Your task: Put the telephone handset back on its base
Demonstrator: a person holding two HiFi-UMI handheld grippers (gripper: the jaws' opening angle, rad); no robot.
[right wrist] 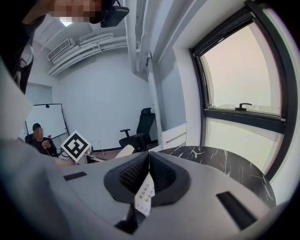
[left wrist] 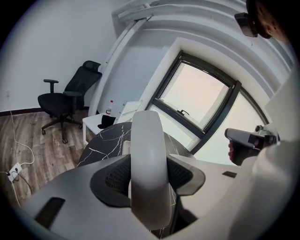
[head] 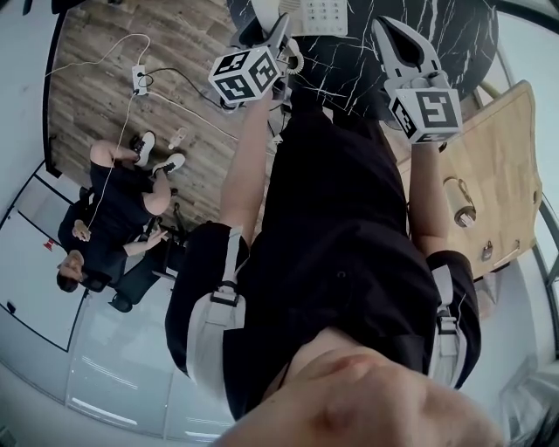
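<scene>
Step in hand, as I read it: carry phase. The handset [left wrist: 147, 140] is off the base, clamped across its middle by the left gripper [left wrist: 148, 174]. It stands roughly upright at centre-bottom of the left gripper view, with a pad pressed on each side. The right gripper [right wrist: 149, 159] is clenched on nothing. Its pad tips meet, and the keypad showing in the slot below them belongs to the telephone base [head: 323, 16] beyond, so it isn't held. The base sits on the black marble tabletop [head: 463, 35] at the top edge of the head view, between the two grippers. Only its keypad end is in frame; the cradle is cut off. Next move calls for bringing the handset over the cradle side, turning it to lie along the base, lowering until it seats, then releasing the left jaws. The right gripper could steady the base if it slides. Watch the cord: something coiled shows beside the left gripper in the upper middle of the head view, too small to be sure. Hard to make out: which handset end is the earpiece (both ends curve away from the camera), and whether the cradle is free. The person's own torso blocks most of the head view. A seated person [head: 113, 218] is at the left of that view and an office chair [left wrist: 65, 98] at the left of the left gripper view; neither is involved.
</scene>
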